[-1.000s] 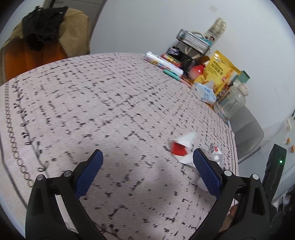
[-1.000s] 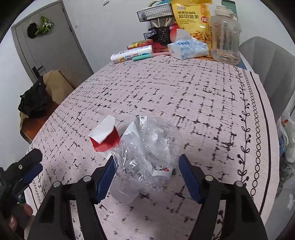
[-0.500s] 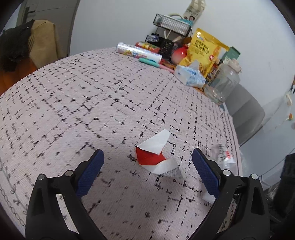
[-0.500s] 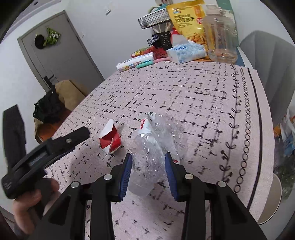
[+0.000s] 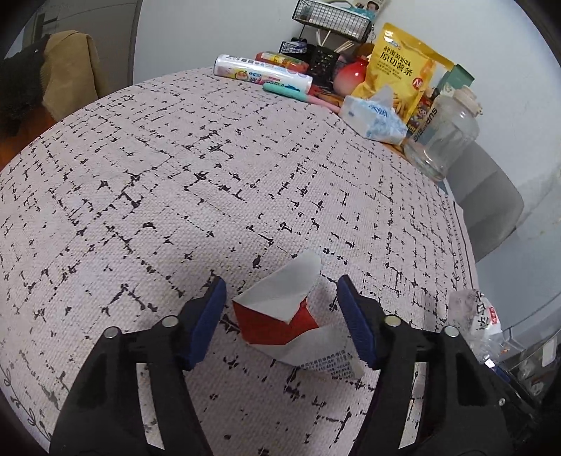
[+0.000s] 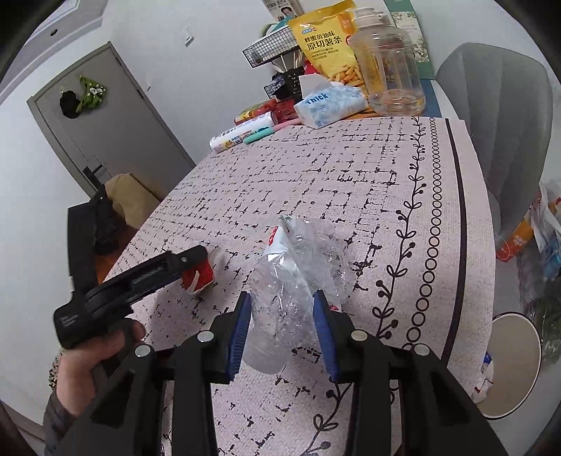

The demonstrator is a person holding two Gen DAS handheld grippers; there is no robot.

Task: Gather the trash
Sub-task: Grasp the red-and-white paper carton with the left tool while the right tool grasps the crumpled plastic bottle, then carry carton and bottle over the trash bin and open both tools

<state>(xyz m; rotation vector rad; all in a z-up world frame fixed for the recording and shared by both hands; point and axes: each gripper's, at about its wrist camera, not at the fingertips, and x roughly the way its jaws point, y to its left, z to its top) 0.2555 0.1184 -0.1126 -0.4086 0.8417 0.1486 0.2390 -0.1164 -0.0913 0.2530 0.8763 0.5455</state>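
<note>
A crushed red and white carton (image 5: 280, 312) lies on the patterned tablecloth (image 5: 175, 175). My left gripper (image 5: 282, 315) is partly open around it, blue pads on both sides, a gap left on each. The carton also shows in the right wrist view (image 6: 198, 279) behind the left gripper's finger. My right gripper (image 6: 282, 328) is shut on a crumpled clear plastic bottle (image 6: 291, 280) and holds it just above the cloth. The bottle shows at the right edge of the left wrist view (image 5: 480, 319).
At the table's far end stand a tissue pack (image 5: 373, 117), a yellow snack bag (image 5: 403, 70), a clear jar (image 5: 441, 140), a wrap roll (image 5: 263, 72) and a wire rack (image 5: 333, 17). A grey chair (image 6: 498, 122) stands to the right. A white bin (image 6: 512, 364) sits on the floor by the table's edge.
My left gripper moved forward over the carton and its jaws narrowed around it. My right gripper closed on the plastic bottle and lifted it slightly.
</note>
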